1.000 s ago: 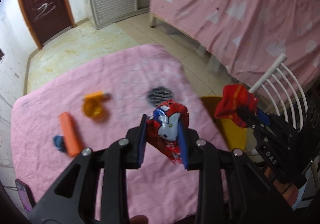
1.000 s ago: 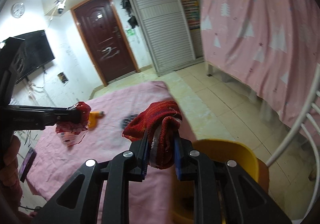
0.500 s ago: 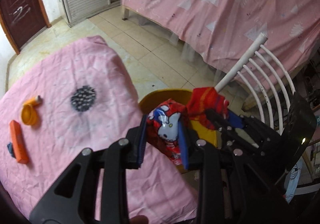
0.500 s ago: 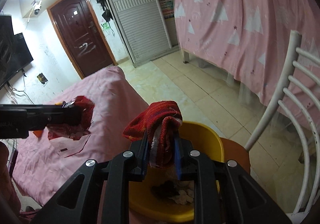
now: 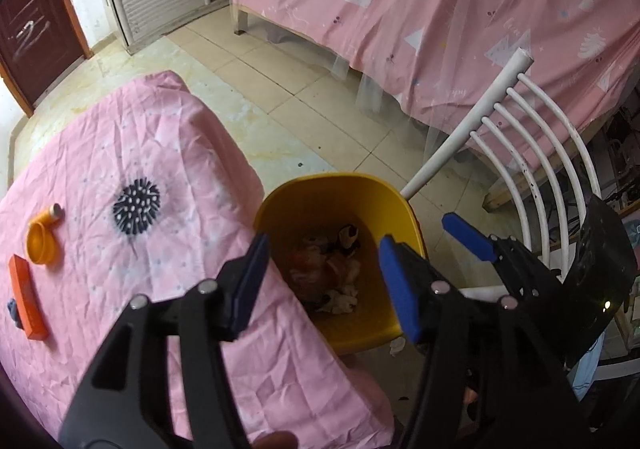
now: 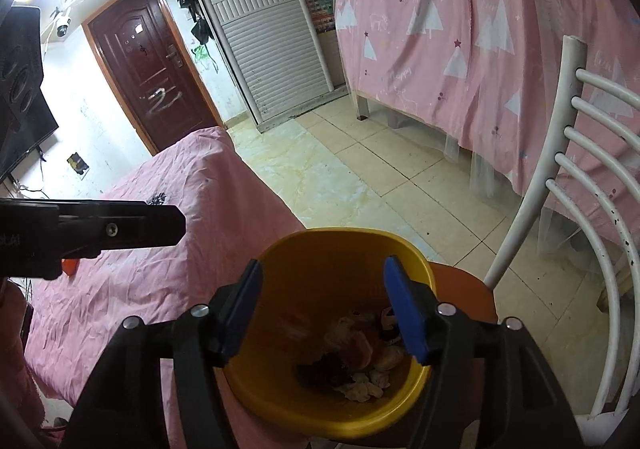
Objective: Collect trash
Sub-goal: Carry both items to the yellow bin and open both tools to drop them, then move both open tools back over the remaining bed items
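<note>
A yellow trash bin [image 5: 396, 205] stands on an orange stool beside the pink-covered table [image 5: 168, 153]; it also shows in the right wrist view [image 6: 348, 241]. Crumpled wrappers and scraps [image 5: 328, 269] lie in its bottom, also seen in the right wrist view [image 6: 360, 349]. My left gripper [image 5: 326, 285] is open and empty above the bin. My right gripper [image 6: 326, 309] is open and empty above the bin, and shows in the left wrist view [image 5: 468, 237]. My left gripper appears side-on in the right wrist view [image 6: 120, 227].
On the table lie an orange funnel-like cap [image 5: 42, 241], an orange block [image 5: 26, 297], a blue scrap [image 5: 12, 309] and a black spiky disc [image 5: 136, 205]. A white chair [image 5: 520, 153] stands right of the bin. A pink curtain [image 5: 440, 9] hangs behind.
Both grippers moved from over the table to above the bin and opened. The red cartoon wrapper and the red cloth-like wad have left the jaws.
</note>
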{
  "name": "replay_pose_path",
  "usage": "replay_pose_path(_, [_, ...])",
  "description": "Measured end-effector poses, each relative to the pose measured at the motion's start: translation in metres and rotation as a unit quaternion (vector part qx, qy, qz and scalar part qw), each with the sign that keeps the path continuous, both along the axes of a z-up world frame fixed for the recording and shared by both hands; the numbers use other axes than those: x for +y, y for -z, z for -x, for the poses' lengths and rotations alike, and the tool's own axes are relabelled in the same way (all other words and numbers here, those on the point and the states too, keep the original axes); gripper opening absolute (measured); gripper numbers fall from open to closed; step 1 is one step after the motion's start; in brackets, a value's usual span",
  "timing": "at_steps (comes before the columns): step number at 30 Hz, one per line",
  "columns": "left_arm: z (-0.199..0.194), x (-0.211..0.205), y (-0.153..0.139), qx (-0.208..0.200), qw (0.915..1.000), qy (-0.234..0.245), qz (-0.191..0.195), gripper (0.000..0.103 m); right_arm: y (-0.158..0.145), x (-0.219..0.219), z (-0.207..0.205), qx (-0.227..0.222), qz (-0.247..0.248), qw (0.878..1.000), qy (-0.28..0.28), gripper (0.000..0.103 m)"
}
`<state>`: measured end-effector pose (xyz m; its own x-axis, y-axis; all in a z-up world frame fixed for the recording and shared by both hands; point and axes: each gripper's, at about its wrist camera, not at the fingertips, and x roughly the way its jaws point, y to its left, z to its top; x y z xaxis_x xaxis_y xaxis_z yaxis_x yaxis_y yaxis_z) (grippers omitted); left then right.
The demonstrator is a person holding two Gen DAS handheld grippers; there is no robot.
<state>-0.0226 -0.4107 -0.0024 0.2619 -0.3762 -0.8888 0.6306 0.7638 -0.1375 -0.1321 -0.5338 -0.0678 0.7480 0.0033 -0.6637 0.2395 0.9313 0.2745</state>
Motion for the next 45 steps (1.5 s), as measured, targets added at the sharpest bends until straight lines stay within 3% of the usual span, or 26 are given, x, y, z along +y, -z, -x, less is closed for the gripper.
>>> replay_pose_path(10, [-0.003,0.024,-0.012,-0.001,0.9998,-0.014,0.014,0.055,-0.011,0.009,-0.007,-0.007,0.003,1.000,-0.010,0.059])
replay_pose_path(20, [-0.019,0.080,-0.035,-0.021,0.9975,-0.057,0.035,0.055,-0.036,0.050,-0.030,-0.021,0.020,0.999,-0.045,0.059])
replay_pose_path(34, [-0.062,0.211,-0.043,-0.036,0.9851,-0.166,0.027,0.055,-0.062,0.143,-0.090,-0.027,0.040,0.991,-0.122,0.059])
replay_pose_path(45, [-0.085,0.299,-0.036,-0.033,0.9718,-0.233,0.021,0.060,-0.060,0.211,-0.131,-0.015,0.045,0.983,-0.179,0.059])
